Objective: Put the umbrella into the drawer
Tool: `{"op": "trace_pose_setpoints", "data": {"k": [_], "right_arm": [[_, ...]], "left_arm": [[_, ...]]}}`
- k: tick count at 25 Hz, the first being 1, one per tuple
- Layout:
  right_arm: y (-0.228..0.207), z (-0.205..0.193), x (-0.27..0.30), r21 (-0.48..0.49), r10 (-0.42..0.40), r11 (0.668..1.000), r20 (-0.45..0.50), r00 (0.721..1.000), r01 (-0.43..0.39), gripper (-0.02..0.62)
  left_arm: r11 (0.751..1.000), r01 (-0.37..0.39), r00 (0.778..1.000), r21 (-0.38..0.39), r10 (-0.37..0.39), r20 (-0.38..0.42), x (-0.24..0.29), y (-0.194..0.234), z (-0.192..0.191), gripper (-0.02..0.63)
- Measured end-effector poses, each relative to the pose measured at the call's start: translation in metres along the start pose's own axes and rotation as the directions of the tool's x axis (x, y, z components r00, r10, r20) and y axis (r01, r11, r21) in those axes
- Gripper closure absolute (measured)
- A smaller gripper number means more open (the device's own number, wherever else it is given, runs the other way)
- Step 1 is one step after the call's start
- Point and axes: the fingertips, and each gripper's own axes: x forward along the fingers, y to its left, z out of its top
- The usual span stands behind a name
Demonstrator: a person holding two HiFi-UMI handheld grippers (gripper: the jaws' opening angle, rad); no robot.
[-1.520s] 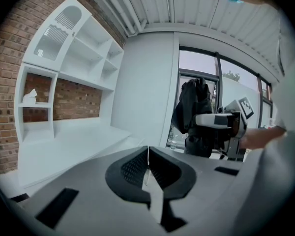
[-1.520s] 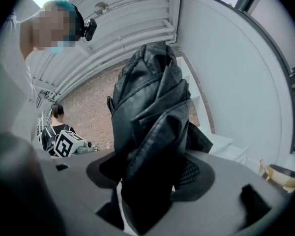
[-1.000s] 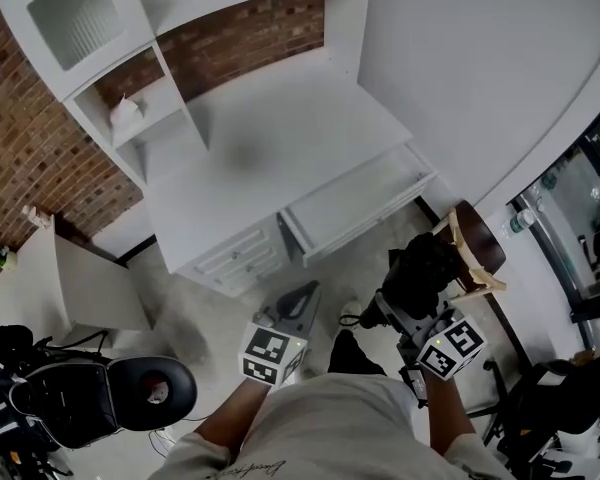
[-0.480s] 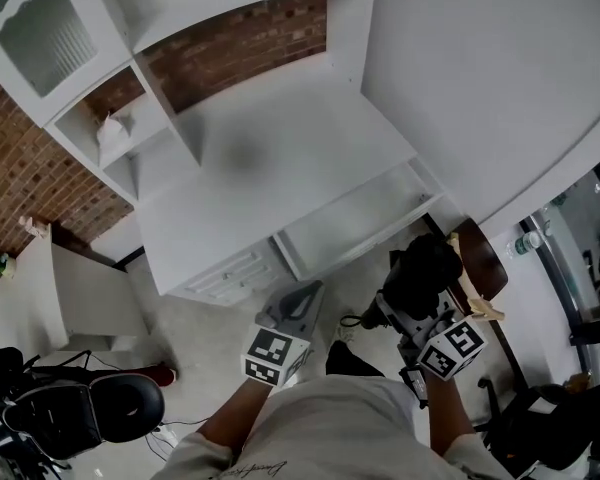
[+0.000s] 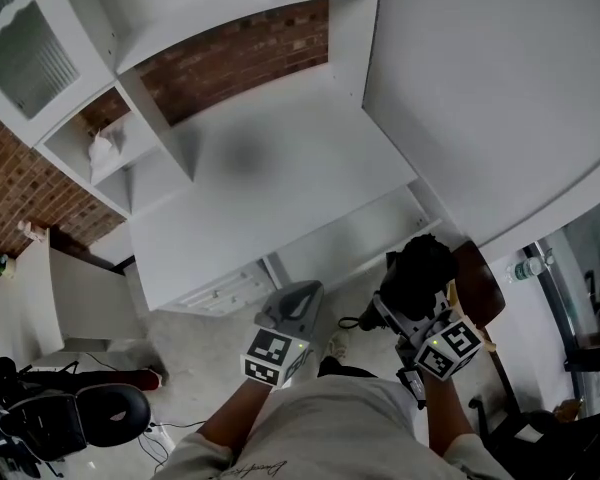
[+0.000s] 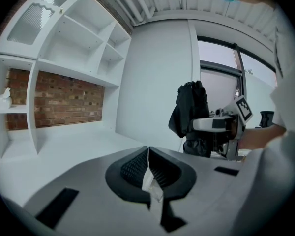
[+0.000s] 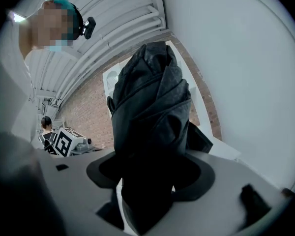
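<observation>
Right gripper fingers clamp black umbrella; left gripper fingers together, empty. Suggest laying it lengthwise in open drawer.

Umbrella base hidden in right tongs; drawer (rear part) under desktop.

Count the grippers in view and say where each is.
2. The left gripper, shut and empty, is over the floor in front of the desk; the right gripper, to its right, is shut on the black umbrella near the open drawer.
</observation>
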Motion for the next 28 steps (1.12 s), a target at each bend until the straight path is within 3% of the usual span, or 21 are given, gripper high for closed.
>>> {"op": "trace_pose_setpoints", "data": {"k": [12,28], "right_arm": [[-0.048,0.018,0.018,-0.023,0.085,0.996,-0.010,0.996,-0.086,0.321],[-0.057,0.009,0.013,-0.009,0.121,0.993,-0.026,0.992,-0.121,0.321]], "left_arm": [[0.997,-0.072,0.997,-0.006,0.072,0.033,0.046,0.007,0.024,0.589],[0.995,-0.104,0.995,0.010,0.104,0.001,0.049,0.003,0.021,0.589]]}}
